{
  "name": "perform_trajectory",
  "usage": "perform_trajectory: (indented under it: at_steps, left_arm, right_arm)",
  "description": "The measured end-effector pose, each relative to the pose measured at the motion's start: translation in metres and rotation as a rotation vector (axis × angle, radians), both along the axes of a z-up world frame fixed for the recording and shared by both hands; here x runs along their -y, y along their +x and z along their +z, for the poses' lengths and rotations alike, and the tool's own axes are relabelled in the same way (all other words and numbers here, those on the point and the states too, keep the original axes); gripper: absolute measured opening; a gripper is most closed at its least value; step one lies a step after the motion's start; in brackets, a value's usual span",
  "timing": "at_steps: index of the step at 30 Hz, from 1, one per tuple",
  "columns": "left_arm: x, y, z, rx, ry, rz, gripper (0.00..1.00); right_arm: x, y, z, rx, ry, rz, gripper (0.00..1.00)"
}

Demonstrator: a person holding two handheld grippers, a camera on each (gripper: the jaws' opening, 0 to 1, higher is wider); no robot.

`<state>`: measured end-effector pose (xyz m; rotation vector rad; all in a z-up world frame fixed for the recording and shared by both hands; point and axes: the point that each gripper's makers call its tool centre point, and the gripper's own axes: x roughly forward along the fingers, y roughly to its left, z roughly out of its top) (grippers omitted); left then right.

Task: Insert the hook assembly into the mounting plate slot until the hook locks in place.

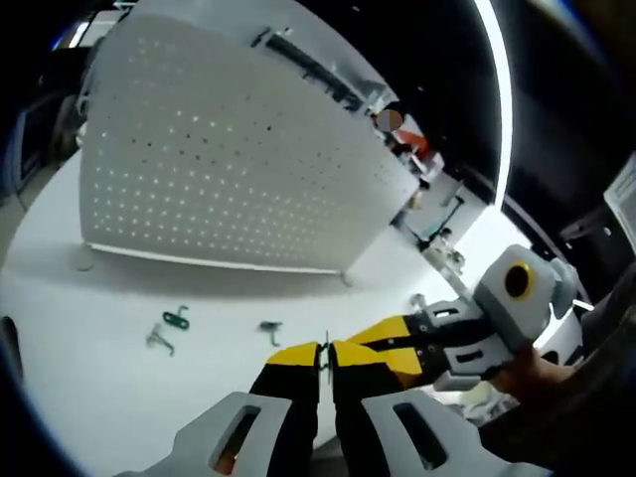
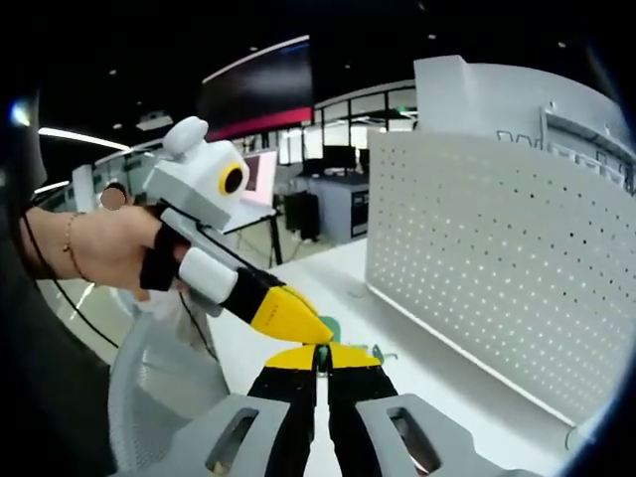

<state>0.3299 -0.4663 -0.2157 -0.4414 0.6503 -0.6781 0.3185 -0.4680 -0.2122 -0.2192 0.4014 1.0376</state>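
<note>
Pegboard [image 1: 238, 149]: a large white perforated mounting plate stood upright on the worktop [image 1: 99, 328], well apart from both grippers; it also showed at the right in the right gripper view.
Left gripper [image 1: 325, 356]: its jaws were closed together on a thin metal piece, seemingly a hook, which rose at their tips.
Right gripper [image 2: 320, 358]: its jaws were pressed nearly shut on something small and dark; what it was could not be told. The other gripper's yellow tip met it there.
Loose hooks: a green-tagged hook [image 1: 176, 319], a grey one [image 1: 159, 340] beside it and a third small one [image 1: 269, 328] lay on the worktop before the plate.
Advice: the held piece probably needed steadying by both grippers, then squaring to a slot row before pushing until it seated.
</note>
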Motion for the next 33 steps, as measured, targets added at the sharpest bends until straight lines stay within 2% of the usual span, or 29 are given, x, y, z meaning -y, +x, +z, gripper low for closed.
perform_trajectory:
  at_steps: [6,12,17,21,23,25,26,28,31,33]
  left_arm:
    - [0.001,-0.004,-0.006,-0.011,-0.004,-0.018,0.04]
    - [0.001,-0.002,-0.004,0.089,0.083,-0.063,0.07]
    - [-0.004,0.004,-0.001,0.111,0.084,-0.027,0.29]
    - [-0.006,0.003,0.005,0.144,0.070,-0.048,0.28]
    - [-0.005,0.004,0.010,0.164,0.065,-0.050,0.33]
    - [-0.004,0.003,0.012,0.177,0.058,-0.058,0.41]
    - [-0.001,0.002,0.018,0.213,0.039,-0.078,0.44]
    - [0.004,-0.002,0.022,0.211,-0.001,-0.095,0.49]
    - [0.008,-0.006,0.026,0.230,-0.004,-0.108,0.60]
    - [0.012,-0.007,0.027,0.234,-0.005,-0.114,0.71]
  right_arm:
    - [0.001,-0.003,-0.006,-0.035,-0.010,0.005,0.00]
    - [0.002,-0.003,-0.007,-0.039,-0.012,0.006,0.00]
    - [0.008,0.003,-0.004,-0.015,-0.008,-0.027,0.00]
    - [0.015,0.010,0.001,-0.018,0.015,-0.061,0.00]
    - [0.017,0.012,0.002,-0.015,0.018,-0.070,0.00]
    - [0.019,0.014,0.004,-0.012,0.024,-0.079,0.00]
    - [0.019,0.014,0.005,-0.014,0.027,-0.081,0.00]
    - [0.019,0.016,0.007,-0.011,0.041,-0.088,0.00]
    - [0.018,0.015,0.006,-0.014,0.040,-0.087,0.00]
    - [0.017,0.014,0.006,-0.016,0.040,-0.086,0.00]
